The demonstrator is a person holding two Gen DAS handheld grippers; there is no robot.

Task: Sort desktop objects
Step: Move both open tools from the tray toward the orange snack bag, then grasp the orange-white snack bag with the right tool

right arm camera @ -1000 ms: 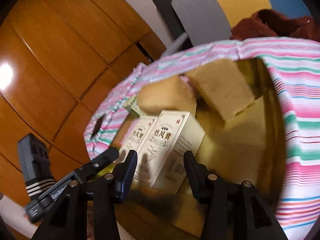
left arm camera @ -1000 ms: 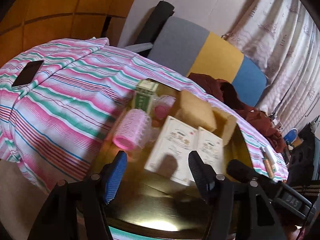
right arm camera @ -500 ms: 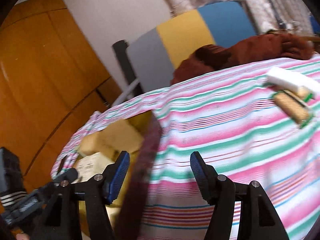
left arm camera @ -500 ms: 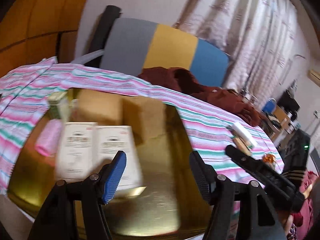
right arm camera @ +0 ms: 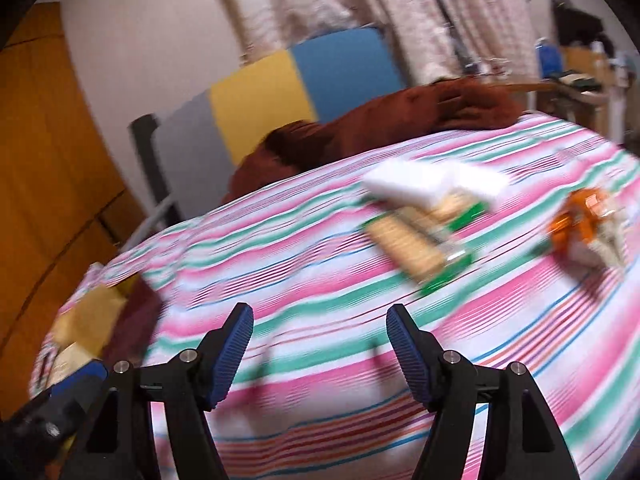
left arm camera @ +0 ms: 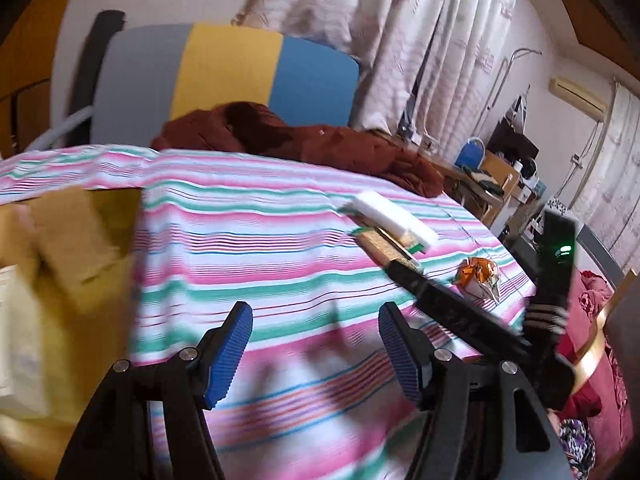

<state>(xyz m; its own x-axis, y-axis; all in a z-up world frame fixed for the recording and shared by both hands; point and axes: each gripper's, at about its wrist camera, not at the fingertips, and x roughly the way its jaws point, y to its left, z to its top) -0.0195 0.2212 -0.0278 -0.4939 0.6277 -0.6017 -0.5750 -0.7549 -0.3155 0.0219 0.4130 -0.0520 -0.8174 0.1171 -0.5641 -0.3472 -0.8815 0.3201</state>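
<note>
On the striped cloth lie a white block (right arm camera: 432,182), a green-edged cracker packet (right arm camera: 416,244) and an orange snack bag (right arm camera: 584,228). The same white block (left arm camera: 394,220), cracker packet (left arm camera: 384,246) and orange bag (left arm camera: 480,274) sit at the right in the left wrist view. At far left stands a gold tray (left arm camera: 80,292) holding tan sponges (left arm camera: 76,240) and white boxes (left arm camera: 16,344). My left gripper (left arm camera: 316,344) is open above bare cloth. My right gripper (right arm camera: 320,348) is open too, short of the packet. The views are motion-blurred.
A brown garment (left arm camera: 304,140) is heaped at the table's far edge before a grey, yellow and blue chair back (left arm camera: 224,76). The right tool's black body (left arm camera: 480,320) reaches in from the right. Curtains (right arm camera: 360,12) hang behind. Wooden panels (right arm camera: 44,160) line the left.
Both grippers have swung right, away from the gold tray and its boxes, toward the white block, packet and orange bag. Both stayed open and hold nothing.
</note>
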